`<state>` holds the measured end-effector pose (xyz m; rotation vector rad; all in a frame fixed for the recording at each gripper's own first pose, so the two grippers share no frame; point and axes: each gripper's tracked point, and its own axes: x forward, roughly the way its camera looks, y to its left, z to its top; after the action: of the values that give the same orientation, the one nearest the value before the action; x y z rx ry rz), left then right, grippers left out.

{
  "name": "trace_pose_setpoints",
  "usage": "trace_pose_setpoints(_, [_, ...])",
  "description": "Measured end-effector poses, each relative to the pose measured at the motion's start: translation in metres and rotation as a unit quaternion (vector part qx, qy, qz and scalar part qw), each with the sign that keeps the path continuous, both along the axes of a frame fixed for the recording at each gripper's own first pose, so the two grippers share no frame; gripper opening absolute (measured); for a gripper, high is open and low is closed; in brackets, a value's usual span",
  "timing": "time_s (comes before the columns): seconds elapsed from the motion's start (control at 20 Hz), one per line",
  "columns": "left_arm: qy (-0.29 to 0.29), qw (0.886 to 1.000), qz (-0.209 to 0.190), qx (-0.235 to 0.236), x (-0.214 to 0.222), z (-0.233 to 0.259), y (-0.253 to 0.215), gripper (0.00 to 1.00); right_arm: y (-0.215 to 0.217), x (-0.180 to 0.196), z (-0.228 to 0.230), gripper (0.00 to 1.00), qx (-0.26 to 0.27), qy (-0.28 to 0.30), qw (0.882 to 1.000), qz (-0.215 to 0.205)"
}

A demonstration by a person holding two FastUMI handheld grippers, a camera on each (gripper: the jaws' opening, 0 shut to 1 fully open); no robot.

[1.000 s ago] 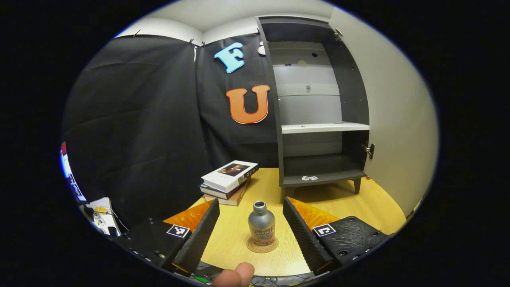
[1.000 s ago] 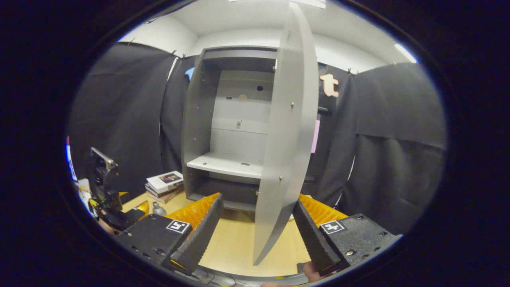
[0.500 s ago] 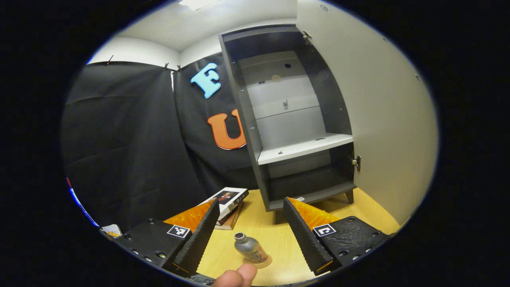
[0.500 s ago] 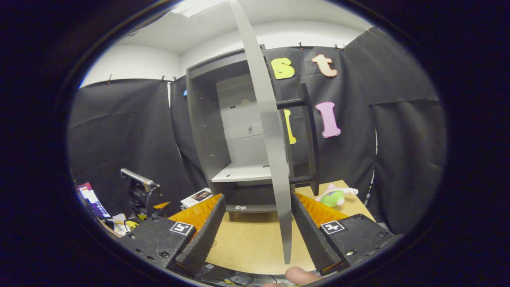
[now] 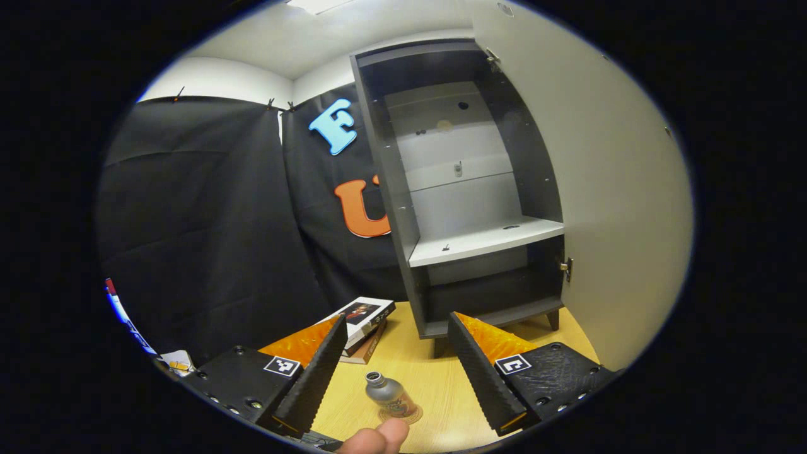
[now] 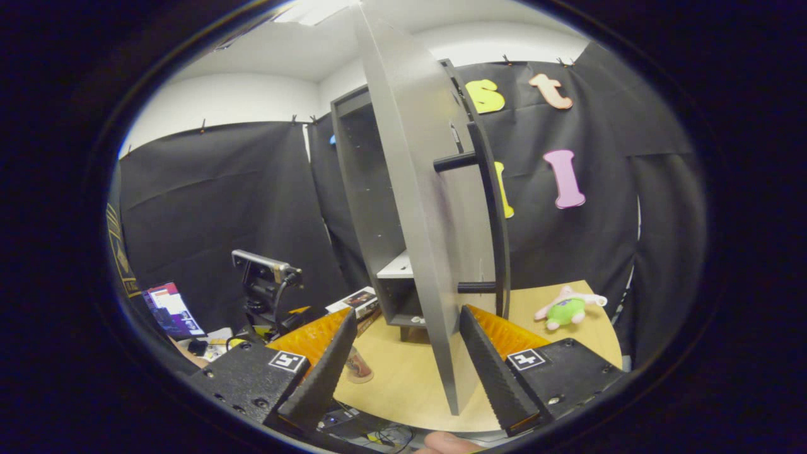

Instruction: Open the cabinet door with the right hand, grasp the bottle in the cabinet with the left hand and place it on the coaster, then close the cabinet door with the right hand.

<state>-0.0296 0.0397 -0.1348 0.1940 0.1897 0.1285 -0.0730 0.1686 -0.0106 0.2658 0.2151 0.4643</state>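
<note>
No text on any object is legible.

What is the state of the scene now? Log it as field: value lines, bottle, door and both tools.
bottle: upright on the coaster, bottle on the wooden table
cabinet door: open, cabinet door edge between the right tool's fingers
left tool: left tool open, holding nothing, above the bottle
right tool: right tool open around the door's edge, contact unclear
cabinet: cabinet shelves bare of bottles
step left: close the door

Cabinet door point(image 6: 429, 221) edge btwn right hand-held gripper point(image 6: 403, 366) fingers; table point(image 6: 403, 384) free left.
</note>
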Motion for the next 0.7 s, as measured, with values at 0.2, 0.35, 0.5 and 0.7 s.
trace_pose_setpoints(0.2, [0.007, 0.999, 0.032, 0.002, -0.006, 0.000, 0.020, 0.96, 0.012, 0.000, -0.004, 0.98, -0.020, -0.009, 0.999, 0.032])
trace_pose_setpoints(0.35, [0.012, 0.999, 0.045, 0.005, -0.010, -0.001, 0.030, 0.96, 0.018, 0.000, -0.006, 1.00, -0.019, -0.008, 0.998, 0.057])
trace_pose_setpoints(0.5, [0.019, 0.998, 0.054, 0.006, -0.008, -0.004, 0.036, 0.96, 0.026, -0.002, -0.005, 0.99, -0.022, -0.010, 0.996, 0.085])
trace_pose_setpoints(0.7, [0.025, 0.997, 0.070, 0.004, -0.007, -0.007, 0.042, 0.96, 0.038, -0.007, -0.003, 0.97, -0.023, -0.017, 0.993, 0.116])
